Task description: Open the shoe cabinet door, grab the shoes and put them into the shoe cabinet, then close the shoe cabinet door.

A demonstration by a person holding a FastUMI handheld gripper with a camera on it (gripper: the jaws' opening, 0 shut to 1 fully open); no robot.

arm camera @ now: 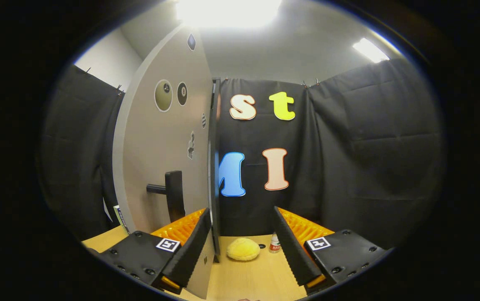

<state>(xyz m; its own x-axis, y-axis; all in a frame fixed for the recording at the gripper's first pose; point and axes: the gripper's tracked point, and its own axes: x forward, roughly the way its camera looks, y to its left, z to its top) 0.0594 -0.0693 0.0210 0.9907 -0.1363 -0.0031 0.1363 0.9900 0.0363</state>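
Tongs (pixel 242 246) spread wide, pinching nothing. Shoe cabinet door (pixel 164 150) stands edge-on just ahead, its free edge running vertically between the fingers, close to the left one. Black handle (pixel 173 194) sits on the door's face, left of that edge and above the left finger. Door reads as swung partly open; cabinet interior cannot be seen. Yellow soft item (pixel 243 249), possibly the shoe, lies on the bench (pixel 260 276) between the fingers, beside a small bottle (pixel 274 243).
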